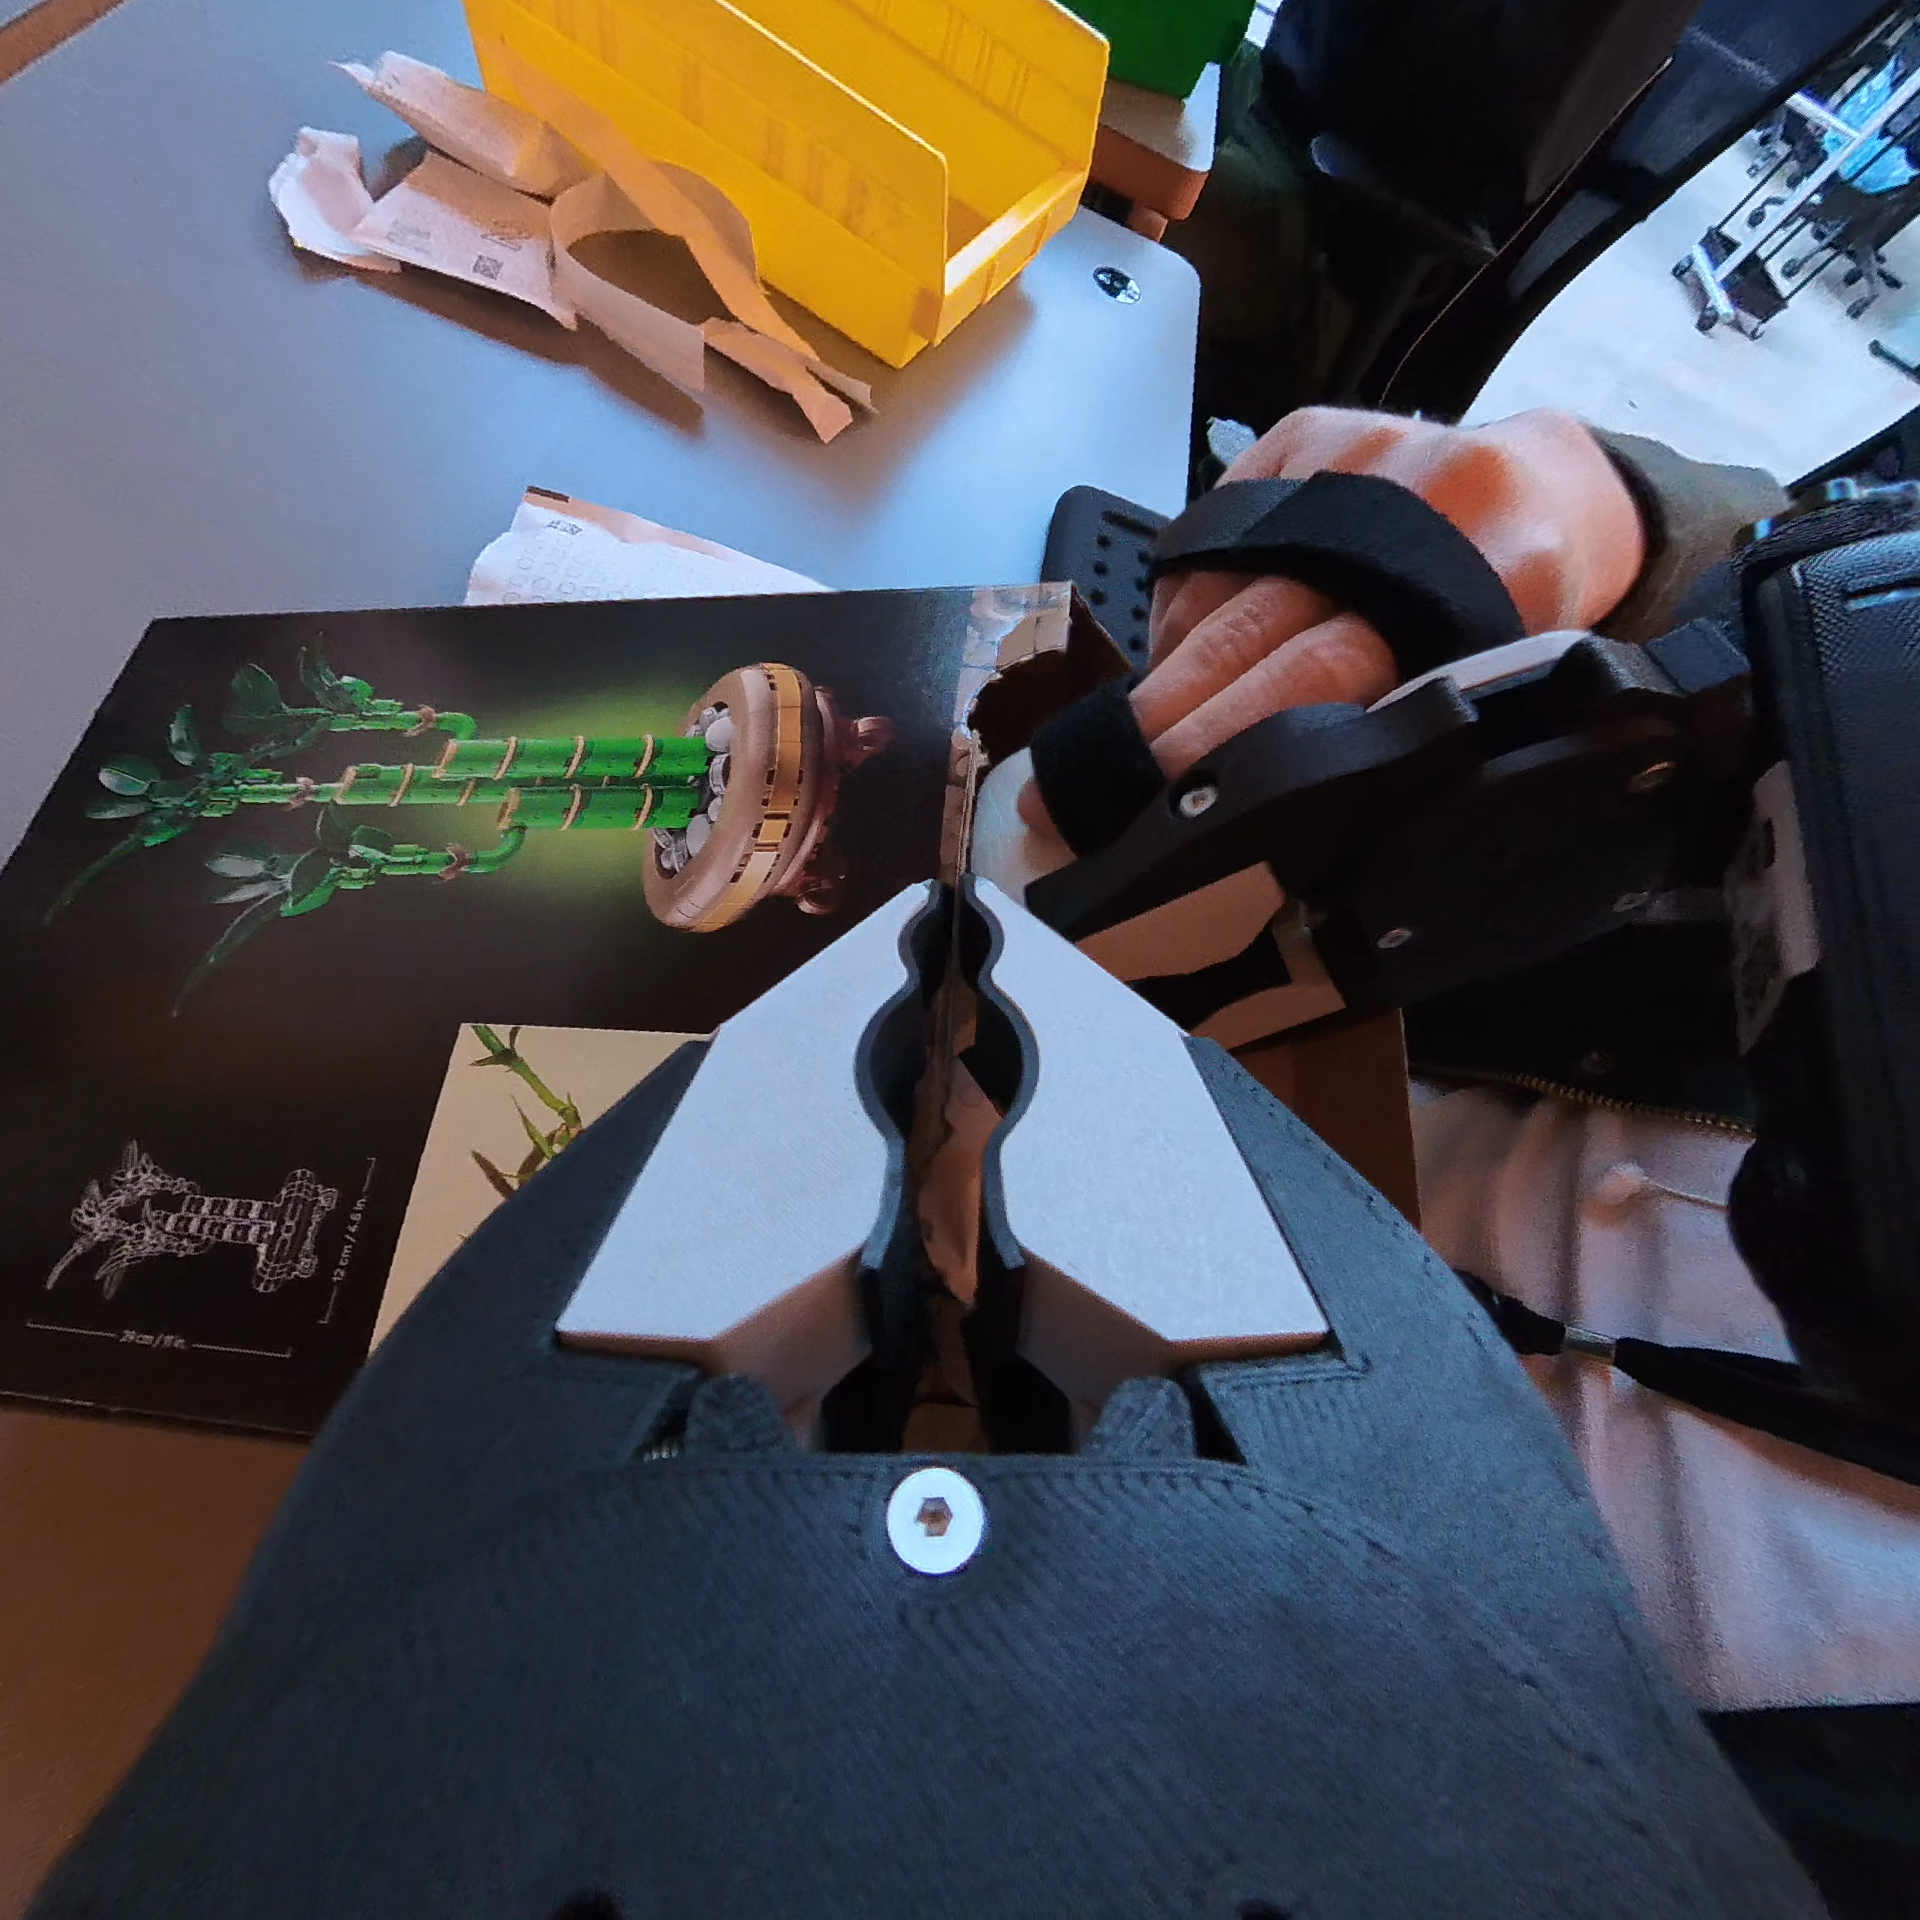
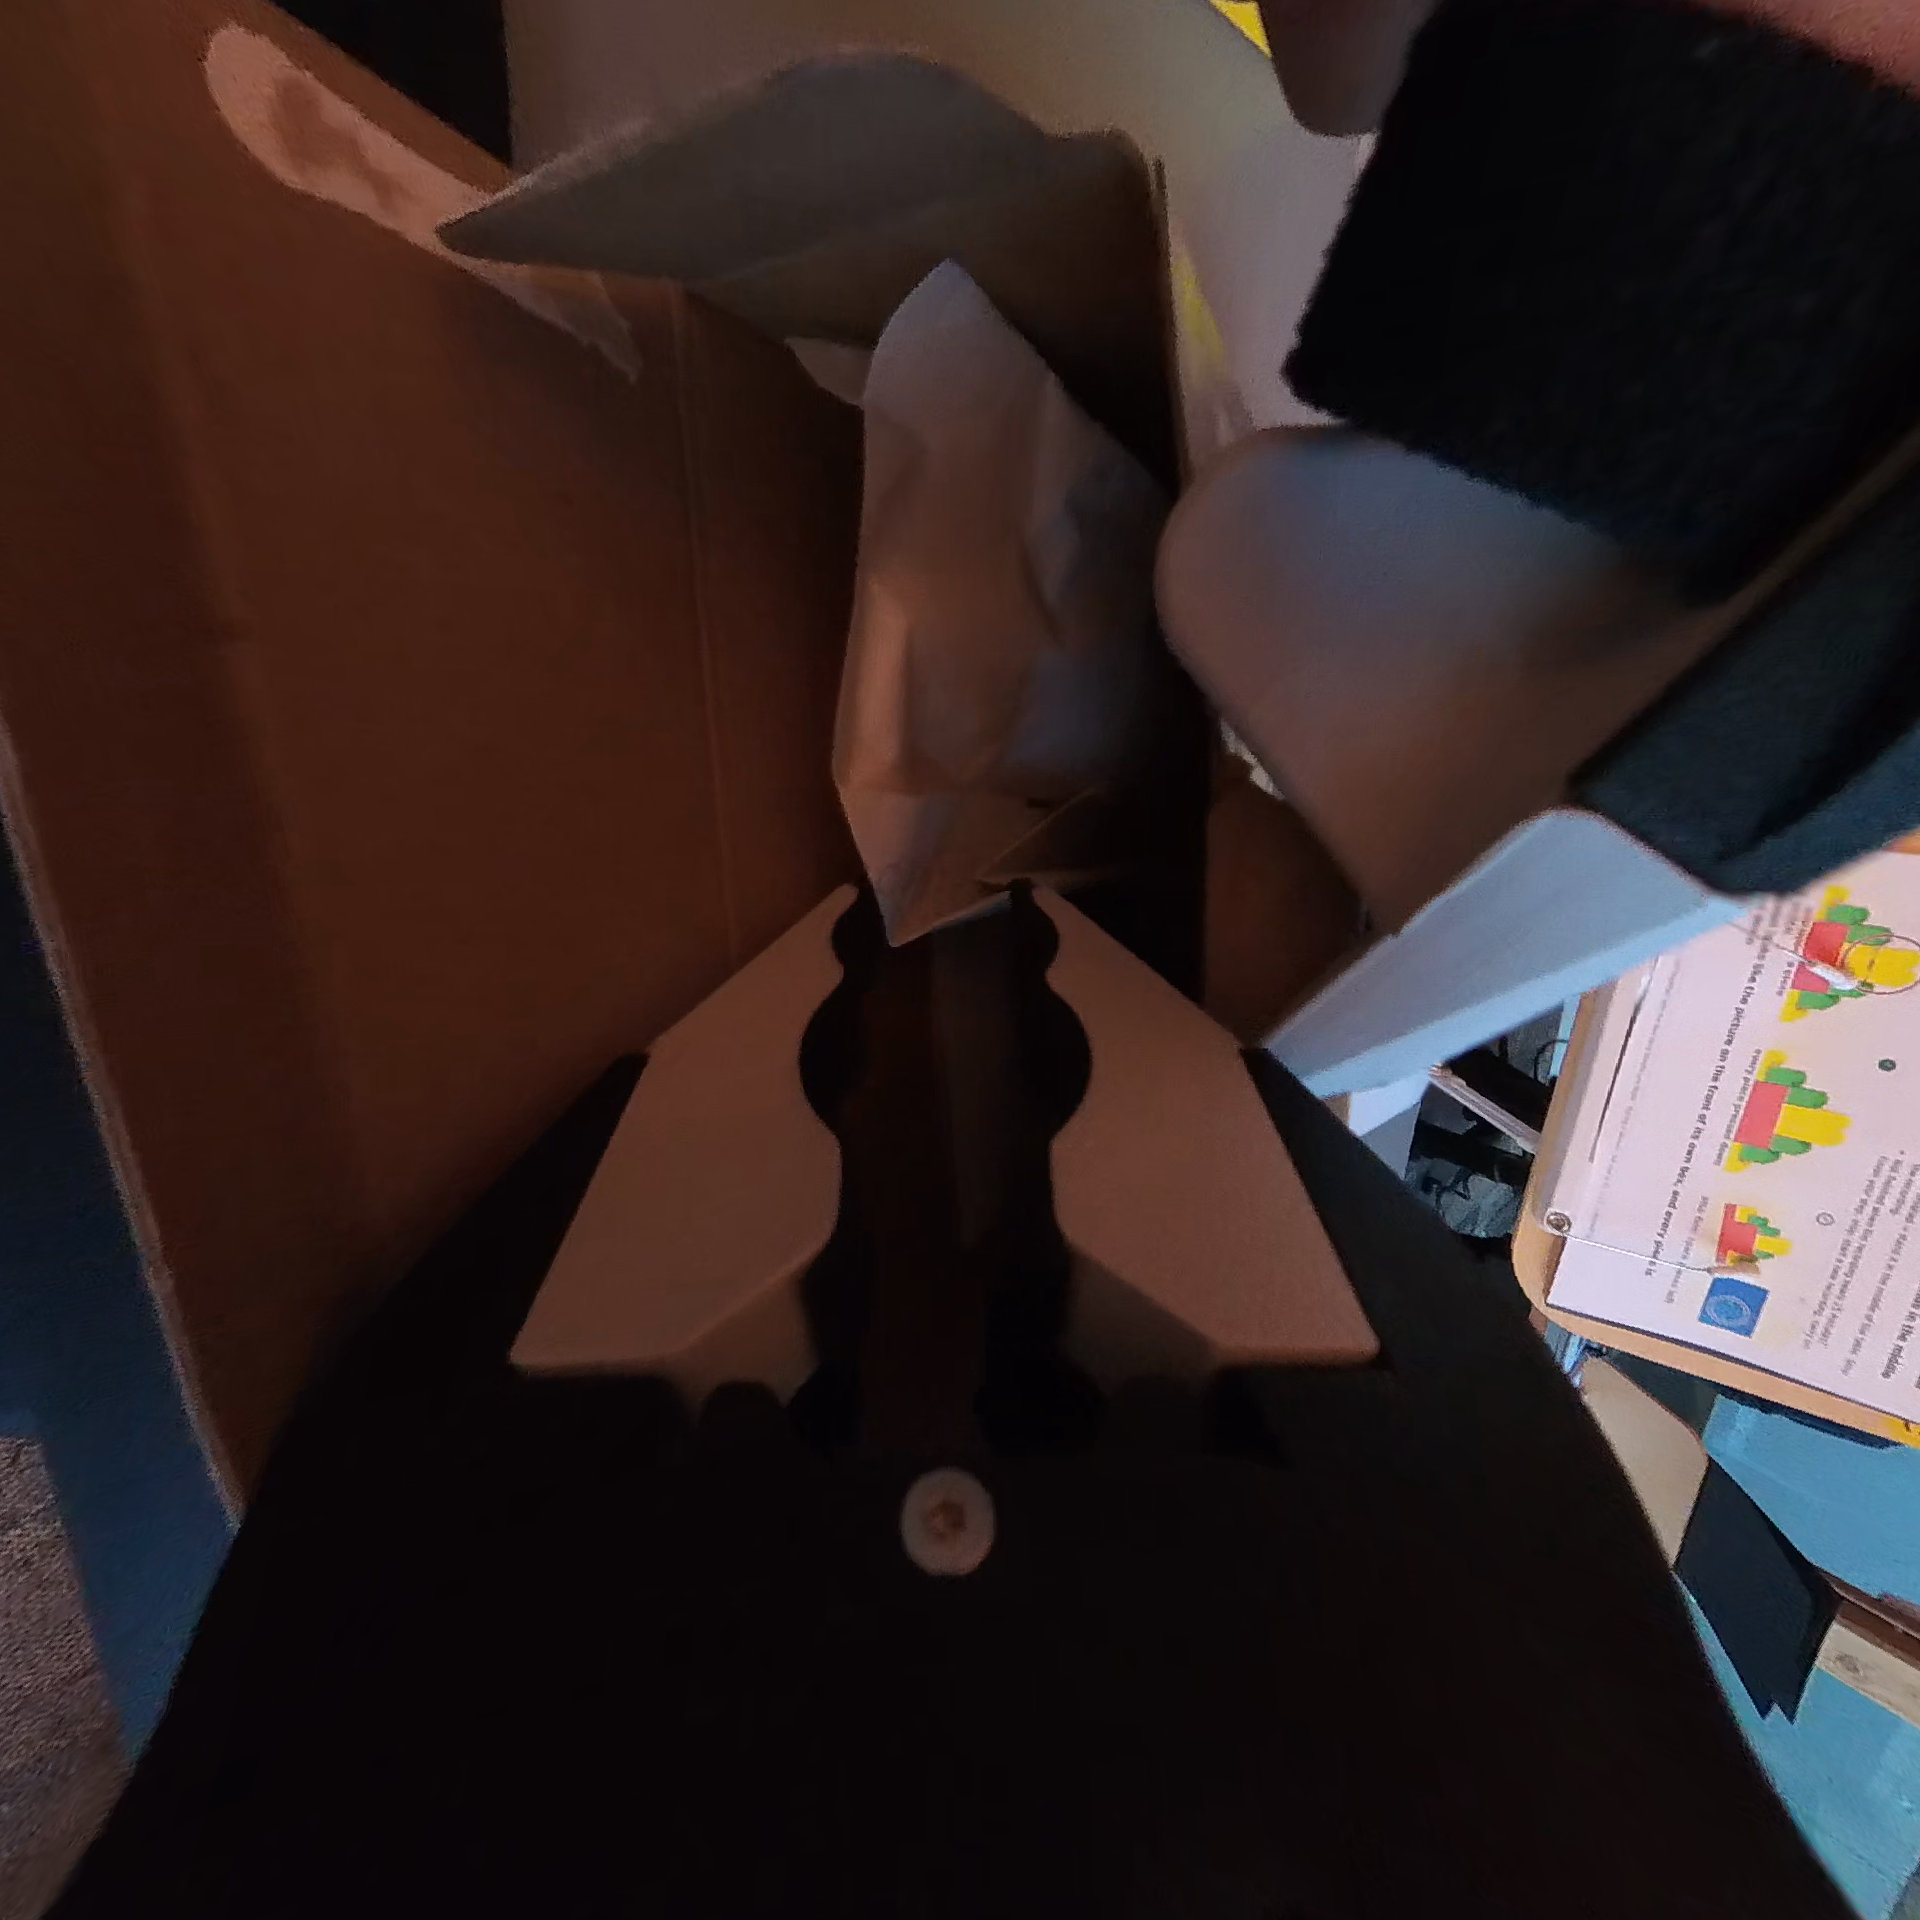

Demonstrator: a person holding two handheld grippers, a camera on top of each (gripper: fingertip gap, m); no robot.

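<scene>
A black cardboard box (image 1: 416,935) with a picture of green bamboo on it lies flat on the grey table (image 1: 208,436). Its right end is torn open. My left gripper (image 1: 951,894) is shut on the box's torn flap (image 1: 971,748) at that end. A hand (image 1: 1455,499) holds the right gripper's body (image 1: 1455,800), whose fingers reach into the open end. In the right wrist view my right gripper (image 2: 940,899) is inside the brown box interior (image 2: 416,675). Its fingers stand a little apart, with the lower corner of a pale paper bag (image 2: 987,623) between the tips.
A yellow bin (image 1: 831,156) and torn paper bags (image 1: 540,239) lie at the back of the table, with another paper bag (image 1: 623,561) behind the box. The table edge runs just right of the box. A printed sheet (image 2: 1766,1143) shows at the right. The grippers' ends are close to 6 cm from one another.
</scene>
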